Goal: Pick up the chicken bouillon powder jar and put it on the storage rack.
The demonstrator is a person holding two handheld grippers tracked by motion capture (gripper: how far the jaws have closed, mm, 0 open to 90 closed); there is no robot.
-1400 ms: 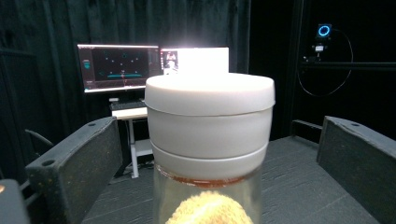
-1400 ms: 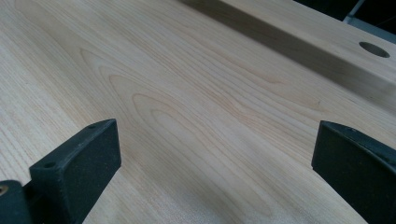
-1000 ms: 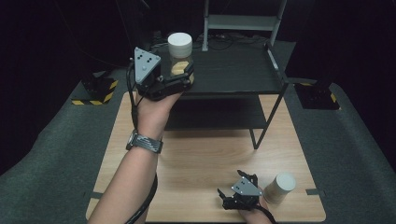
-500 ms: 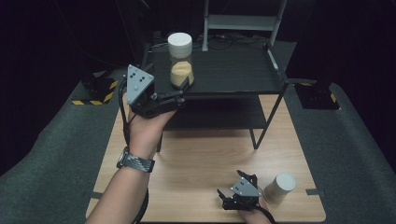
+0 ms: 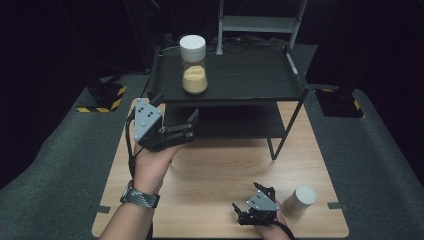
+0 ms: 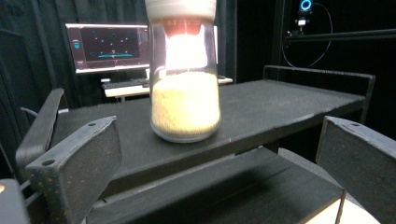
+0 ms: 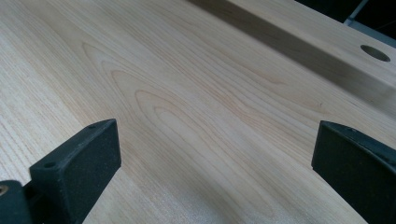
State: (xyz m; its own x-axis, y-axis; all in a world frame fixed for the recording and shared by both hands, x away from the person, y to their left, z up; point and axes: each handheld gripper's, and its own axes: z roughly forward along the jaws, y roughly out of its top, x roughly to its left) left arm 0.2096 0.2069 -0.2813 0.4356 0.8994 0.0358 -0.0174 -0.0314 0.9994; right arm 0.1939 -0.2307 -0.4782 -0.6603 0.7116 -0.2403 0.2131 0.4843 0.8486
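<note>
Two grippers: left gripper (image 5: 192, 122) jaws spread wide, empty, just off the shelf's front edge; right gripper (image 5: 245, 212) also wide apart, nothing between, low over the table (image 5: 220, 170).
Jar (image 5: 193, 65): 1, glass w/ white lid, yellow powder inside, upright on top deck of black shelf unit (image 5: 250, 75), near its left-front part; seen straight ahead in left gripper view (image 6: 184, 88).
Cup (image 5: 299, 201): 1, pale, on table just beside right gripper.
Shelf decks: 2 seen.
Risk 1: jar is tall, narrow; a jaw clipping it on re-approach could tip it off the front edge.
Risk 2: right hand shifting sideways could knock the cup.
</note>
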